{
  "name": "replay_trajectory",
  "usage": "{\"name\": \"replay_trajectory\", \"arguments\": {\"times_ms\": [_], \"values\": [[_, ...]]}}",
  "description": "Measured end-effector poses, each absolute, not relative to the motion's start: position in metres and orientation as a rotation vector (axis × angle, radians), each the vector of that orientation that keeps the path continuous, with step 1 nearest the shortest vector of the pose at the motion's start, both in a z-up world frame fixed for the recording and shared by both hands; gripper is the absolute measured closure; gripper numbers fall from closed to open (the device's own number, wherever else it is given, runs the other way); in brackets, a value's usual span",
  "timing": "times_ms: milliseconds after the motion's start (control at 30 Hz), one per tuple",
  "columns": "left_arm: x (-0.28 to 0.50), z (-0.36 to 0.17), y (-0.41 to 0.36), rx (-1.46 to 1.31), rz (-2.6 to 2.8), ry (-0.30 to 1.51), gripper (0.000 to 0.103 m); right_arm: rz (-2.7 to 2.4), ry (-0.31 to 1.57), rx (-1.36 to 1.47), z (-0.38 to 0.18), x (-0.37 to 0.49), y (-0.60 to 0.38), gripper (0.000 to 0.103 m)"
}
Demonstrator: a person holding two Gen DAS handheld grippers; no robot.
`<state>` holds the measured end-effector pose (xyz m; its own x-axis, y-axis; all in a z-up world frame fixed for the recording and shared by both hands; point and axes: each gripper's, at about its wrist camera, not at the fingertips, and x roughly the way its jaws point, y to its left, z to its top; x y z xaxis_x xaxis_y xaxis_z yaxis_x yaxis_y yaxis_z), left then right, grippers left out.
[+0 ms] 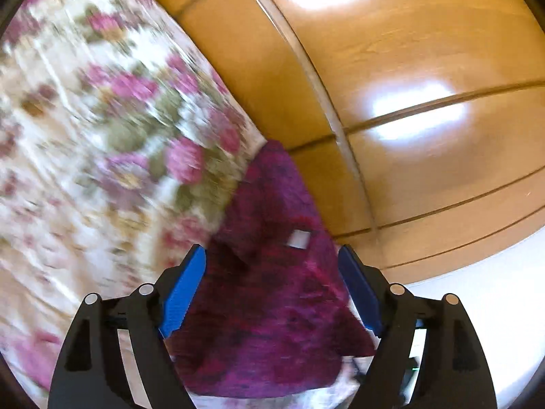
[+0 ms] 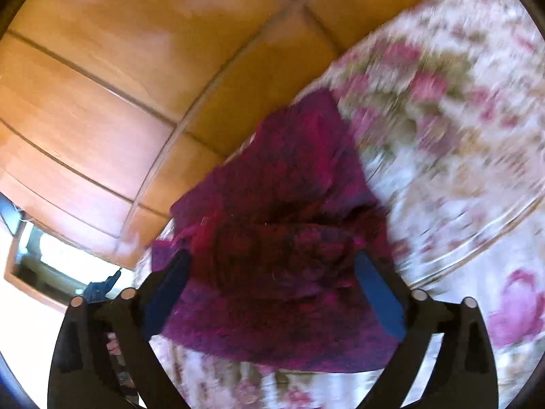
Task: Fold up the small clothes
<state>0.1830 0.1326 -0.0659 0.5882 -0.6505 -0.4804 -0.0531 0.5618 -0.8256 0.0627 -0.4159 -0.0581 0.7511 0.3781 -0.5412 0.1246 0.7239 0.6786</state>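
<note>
A dark magenta knitted garment [image 1: 272,306] with a small white label lies bunched on a floral bed cover [image 1: 85,136]. My left gripper [image 1: 272,255] is open, its blue fingers [image 1: 184,286] standing wide apart on either side of the cloth, above it. The same garment [image 2: 279,238] shows in the right wrist view, crumpled and partly doubled over. My right gripper [image 2: 272,259] is open too, its fingers [image 2: 378,289] spread either side of the cloth. Both views are blurred by motion.
A glossy wooden wardrobe [image 1: 408,102] with panel doors stands along the bed's edge, also in the right wrist view [image 2: 102,85]. The floral cover [image 2: 460,136] stretches away beside the garment. A window or mirror [image 2: 44,266] shows at lower left.
</note>
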Motion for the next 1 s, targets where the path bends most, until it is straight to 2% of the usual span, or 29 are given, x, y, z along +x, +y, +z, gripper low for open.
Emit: {"name": "replay_trajectory", "arguments": {"times_ms": [200,267,300,333,367,433,500,567,733,900,933,967,1000], "values": [[0.134,-0.091,0.101,-0.606,-0.521,0.987,0.024,0.073,0.817,0.505,-0.076,0.052,-0.398,0.008],[0.123,-0.104,0.089,-0.550,-0.524,1.025,0.024,0.074,0.865,0.430,-0.093,0.049,-0.383,0.017],[0.121,-0.111,0.085,-0.531,-0.522,1.040,0.024,0.067,0.901,0.402,-0.103,0.053,-0.375,0.033],[0.119,-0.116,0.082,-0.521,-0.522,1.051,0.035,0.054,0.928,0.377,-0.114,0.056,-0.373,0.043],[0.118,-0.120,0.076,-0.507,-0.526,1.061,0.055,0.030,0.931,0.344,-0.118,0.055,-0.368,0.045],[0.117,-0.122,0.071,-0.479,-0.506,1.068,0.066,0.018,0.914,0.317,-0.116,0.051,-0.362,0.055],[0.115,-0.117,0.067,-0.461,-0.509,1.052,0.073,0.008,0.904,0.351,-0.113,0.044,-0.368,0.077],[0.110,-0.110,0.066,-0.444,-0.515,1.033,0.077,0.018,0.897,0.400,-0.109,0.037,-0.375,0.084],[0.093,-0.095,0.070,-0.434,-0.540,0.996,0.081,0.064,0.860,0.485,-0.091,0.012,-0.375,0.091],[0.059,-0.085,0.089,-0.432,-0.551,0.994,0.089,0.123,0.839,0.540,-0.078,-0.017,-0.370,0.091],[0.054,-0.086,0.092,-0.434,-0.549,1.000,0.092,0.130,0.846,0.547,-0.078,-0.022,-0.369,0.091],[0.044,-0.089,0.091,-0.435,-0.545,1.012,0.103,0.138,0.856,0.549,-0.078,-0.027,-0.369,0.091],[0.035,-0.090,0.093,-0.429,-0.539,1.018,0.103,0.151,0.868,0.553,-0.078,-0.037,-0.367,0.092]]}}
